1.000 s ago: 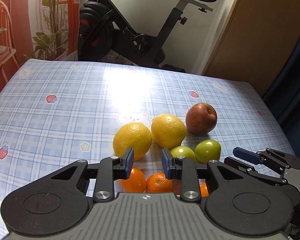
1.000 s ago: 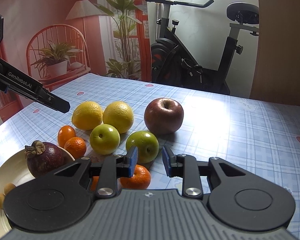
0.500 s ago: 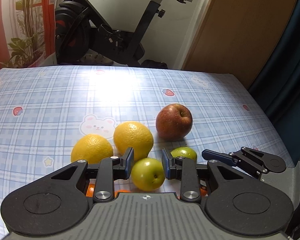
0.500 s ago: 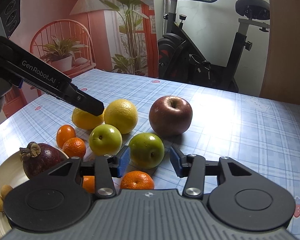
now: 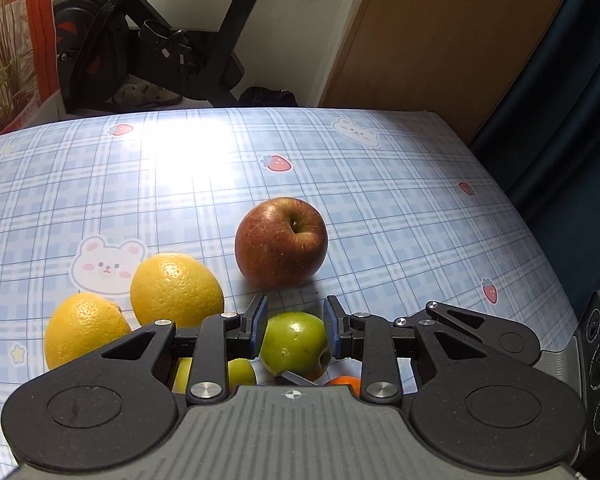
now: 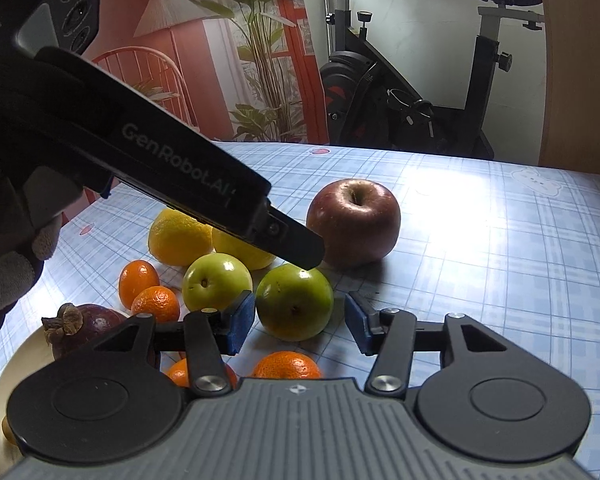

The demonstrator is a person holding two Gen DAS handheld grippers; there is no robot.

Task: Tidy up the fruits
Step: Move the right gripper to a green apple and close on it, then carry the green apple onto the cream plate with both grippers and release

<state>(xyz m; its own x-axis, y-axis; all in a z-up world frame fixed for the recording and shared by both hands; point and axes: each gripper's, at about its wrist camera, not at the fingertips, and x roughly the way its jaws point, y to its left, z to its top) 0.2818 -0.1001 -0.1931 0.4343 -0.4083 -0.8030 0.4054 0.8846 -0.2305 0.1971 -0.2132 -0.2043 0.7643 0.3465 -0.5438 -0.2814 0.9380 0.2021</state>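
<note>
On the blue checked tablecloth [image 5: 380, 184] lies a cluster of fruit. My right gripper [image 6: 300, 324] straddles a green apple [image 6: 294, 304]; its jaws are opening, with a small gap between the blue pads and the apple on each side. My left gripper [image 5: 296, 328] hovers just over the same green apple [image 5: 294, 344], jaws narrowly open and pressing on nothing; its fingers [image 6: 296, 242] reach in from the left. Behind them stands a red apple [image 5: 280, 242] [image 6: 354, 220]. Left of it are two yellow citrus fruits [image 5: 176, 288] [image 5: 84, 330] and a second green apple [image 6: 216, 286].
Small tangerines [image 6: 138, 280] [image 6: 156, 302] [image 6: 286, 364] lie near the front left. A mangosteen [image 6: 88, 326] rests on a cream plate [image 6: 0, 392]. A gloved hand [image 6: 8, 264] holds the left gripper. An exercise bike [image 6: 420, 100] stands beyond the table's far edge.
My left gripper has swept right, from the yellow citrus to above the green apple. My right gripper's jaws have widened from almost shut, and the apple now sits between them.
</note>
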